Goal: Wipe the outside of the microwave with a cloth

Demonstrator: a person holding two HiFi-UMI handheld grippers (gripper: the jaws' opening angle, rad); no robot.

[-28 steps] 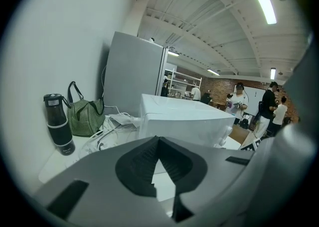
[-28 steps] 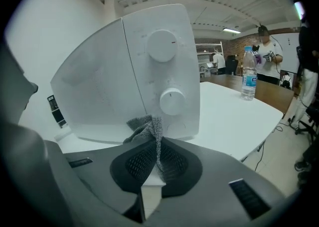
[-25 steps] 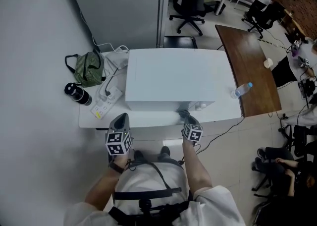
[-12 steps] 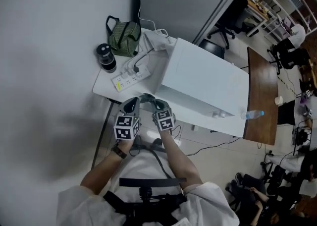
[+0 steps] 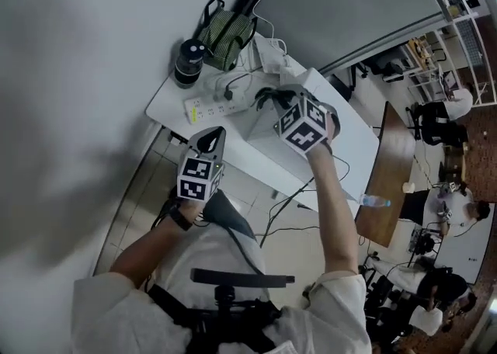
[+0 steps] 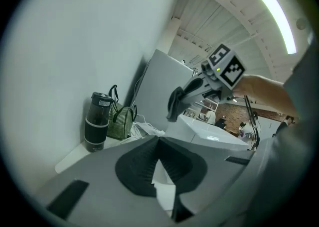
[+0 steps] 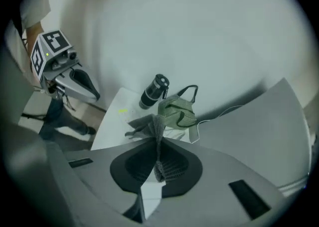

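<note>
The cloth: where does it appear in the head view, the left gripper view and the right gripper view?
Head view: upper middle, the dark cloth hangs from the right gripper.
Left gripper view: centre, the cloth dangles from the right gripper.
Right gripper view: lower centre, the cloth is pinched in the right gripper.
Shared landmark: the green striped bag.

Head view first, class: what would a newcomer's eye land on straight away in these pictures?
The right gripper, up by the corner of the white microwave, is shut on a dark cloth that dangles from it. The left gripper hangs lower, shut and empty. Beside the microwave sit a green striped bag and a dark bottle.
</note>
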